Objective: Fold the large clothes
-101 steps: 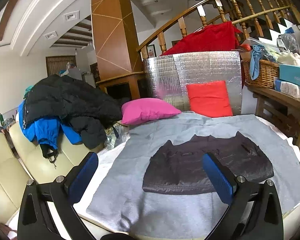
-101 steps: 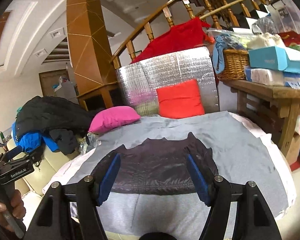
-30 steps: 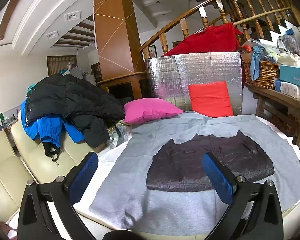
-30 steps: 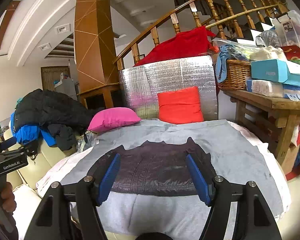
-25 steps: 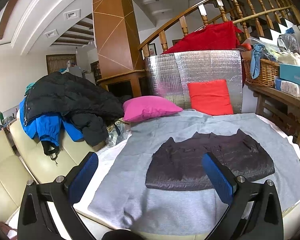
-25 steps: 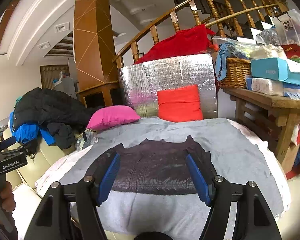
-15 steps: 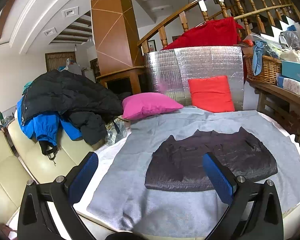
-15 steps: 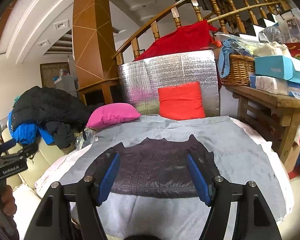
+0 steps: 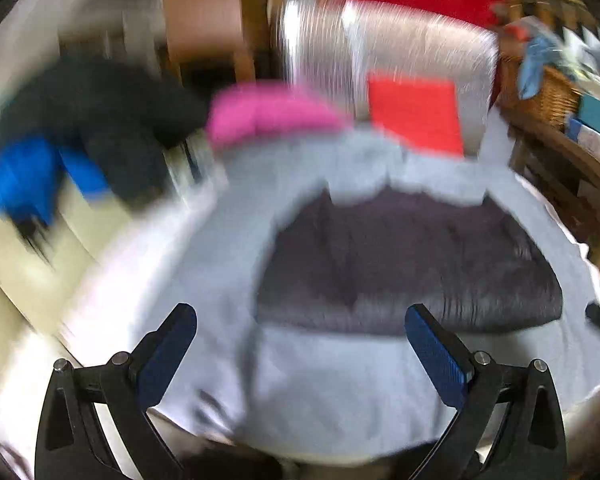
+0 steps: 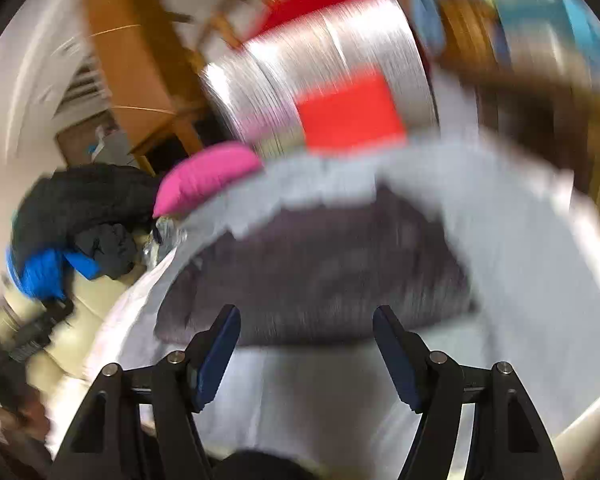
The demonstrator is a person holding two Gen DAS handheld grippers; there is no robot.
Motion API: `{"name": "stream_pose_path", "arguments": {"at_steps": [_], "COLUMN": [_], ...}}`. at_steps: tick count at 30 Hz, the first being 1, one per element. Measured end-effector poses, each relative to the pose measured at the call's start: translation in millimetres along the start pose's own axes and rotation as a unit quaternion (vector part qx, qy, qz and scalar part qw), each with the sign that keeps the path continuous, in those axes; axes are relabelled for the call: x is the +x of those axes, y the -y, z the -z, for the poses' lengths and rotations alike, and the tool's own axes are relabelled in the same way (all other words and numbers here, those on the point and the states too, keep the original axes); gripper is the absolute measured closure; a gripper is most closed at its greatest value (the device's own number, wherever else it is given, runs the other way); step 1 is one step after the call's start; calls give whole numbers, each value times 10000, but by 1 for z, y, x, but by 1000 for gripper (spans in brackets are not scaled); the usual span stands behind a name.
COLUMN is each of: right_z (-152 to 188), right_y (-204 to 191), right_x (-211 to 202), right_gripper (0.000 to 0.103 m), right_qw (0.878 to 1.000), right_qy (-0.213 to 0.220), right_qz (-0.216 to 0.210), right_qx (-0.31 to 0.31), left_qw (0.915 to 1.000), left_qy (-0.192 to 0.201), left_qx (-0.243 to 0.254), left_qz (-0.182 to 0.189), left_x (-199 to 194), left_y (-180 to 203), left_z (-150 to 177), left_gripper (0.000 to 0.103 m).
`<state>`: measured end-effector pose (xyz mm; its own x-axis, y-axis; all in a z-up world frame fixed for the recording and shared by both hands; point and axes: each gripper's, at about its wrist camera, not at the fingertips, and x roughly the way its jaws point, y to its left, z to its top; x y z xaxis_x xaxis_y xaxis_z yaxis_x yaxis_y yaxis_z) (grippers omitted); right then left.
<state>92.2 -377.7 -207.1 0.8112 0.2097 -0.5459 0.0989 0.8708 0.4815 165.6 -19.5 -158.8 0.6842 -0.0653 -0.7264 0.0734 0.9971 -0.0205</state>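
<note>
The dark jacket [image 9: 408, 264] lies just ahead of both wide, empty grippers [image 9: 300, 350] [image 10: 306, 346], nearer and blurrier than before.

Quilted dark jacket [image 9: 408, 264] on matt grey cloth [image 9: 332, 392]; crinkled silver foil panel [image 9: 400, 44] behind.

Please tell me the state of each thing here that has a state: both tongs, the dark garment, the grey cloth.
Left tongs: open, empty.
Right tongs: open, empty.
Dark jacket: lying flat on the cloth, not gripped.
Grey cloth: spread out under the jacket.
</note>
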Motion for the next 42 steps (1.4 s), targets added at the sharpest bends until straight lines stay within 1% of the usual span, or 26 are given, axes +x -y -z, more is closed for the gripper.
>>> {"name": "stream_pose_path", "arguments": {"at_steps": [1, 2, 3, 6, 9, 11, 13, 14, 15, 17, 18, 19, 21, 23, 24, 26, 29, 30, 31, 33, 34, 35, 36, 38, 40, 42], "right_z": [1, 4, 6, 11, 9, 5, 5, 3, -2, -14, -22, -25, -30, -24, -18, -13, -14, -14, -13, -9, -9, -10, -14, -21, -28, -30], "right_y": [16, 47, 68, 116, 137, 147, 157, 162, 163, 157, 152, 147, 141, 142, 147, 152, 155, 157, 158, 161, 160, 157, 152, 139, 127, 123], "right_x": [11, 28, 41, 77, 108, 129, 142, 146, 148, 151, 148, 146, 140, 147, 153, 145, 136, 133, 133, 134, 129, 124, 121, 115, 112, 112], "right_gripper": [31, 31, 31, 30, 30, 28, 28, 28, 28, 29, 33, 36, 40, 40, 40, 39, 34, 32, 31, 33, 37, 54, 60, 62, 62, 61], "right_qw": [9993, 9947, 9895, 9692, 9545, 9440, 9312, 9236, 9224, 9318, 9407, 9457, 9567, 9604, 9582, 9502, 9418, 9401, 9389, 9398, 9434, 9496, 9567, 9668, 9727, 9739], "right_qy": [-165, -353, -453, -706, -812, -777, -638, -474, -412, -399, -230, -114, 71, -59, -215, -185, -216, -183, -204, -250, -157, -64, -77, -43, 36, 38], "right_qz": [-152, -314, -354, -644, -817, -850, -862, -922, -892, -778, -751, -736, -609, -316, -210, -375, -480, -539, -513, -492, -568, -508, -380, -202, -116, 47], "right_qx": [309, 909, 1329, 2271, 2752, 3091, 3484, 3691, 3735, 3524, 3301, 3164, 2847, 2768, 2845, 3088, 3321, 3361, 3398, 3373, 3264, 3093, 2886, 2547, 2318, 2269], "left_qw": [9995, 9968, 9944, 9883, 9802, 9734, 9635, 9603, 9578, 9546, 9544, 9568, 9626, 9602, 9545, 9436, 9253, 9237, 9263, 9358, 9412, 9466, 9551, 9605, 9607, 9556], "left_qy": [-266, -671, -877, -1137, -1333, -1469, -1547, -1538, -1517, -1497, -1412, -1285, -1090, -1235, -1303, -1417, -1452, -1427, -1390, -1259, -1173, -1106, -1019, -920, -916, -1138], "left_qx": [-167, -411, -588, -1011, -1434, -1685, -2039, -2166, -2257, -2346, -2373, -2357, -2238, -2270, -2425, -2714, -3119, -3157, -3102, -2835, -2700, -2581, -2378, -2255, -2250, -2393], "left_qz": [73, 106, 95, 112, 311, 497, 779, 856, 926, 1062, 1130, 1117, 1068, 1060, 1148, 1264, 1593, 1636, 1626, 1677, 1660, 1585, 1447, 1347, 1341, 1286], "left_x": [19, 48, 67, 105, 135, 151, 169, 175, 180, 184, 184, 182, 179, 183, 184, 184, 187, 186, 184, 183, 181, 179, 176, 172, 173, 185], "left_y": [-6, -16, -24, -41, -52, -56, -61, -63, -65, -65, -66, -69, -67, -67, -70, -79, -93, -94, -94, -86, -82, -79, -72, -68, -69, -72], "left_z": [2, 4, 6, 6, -3, -6, -9, -12, -16, -23, -29, -33, -29, -21, -17, -12, -3, -1, 0, -4, -6, -9, -11, -14, -15, -12], "left_gripper": [0, 0, 0, 0, 0, 0, 0, 6, 19, 32, 39, 42, 44, 43, 37, 23, 23, 24, 25, 49, 52, 54, 56, 56, 51, 24]}}
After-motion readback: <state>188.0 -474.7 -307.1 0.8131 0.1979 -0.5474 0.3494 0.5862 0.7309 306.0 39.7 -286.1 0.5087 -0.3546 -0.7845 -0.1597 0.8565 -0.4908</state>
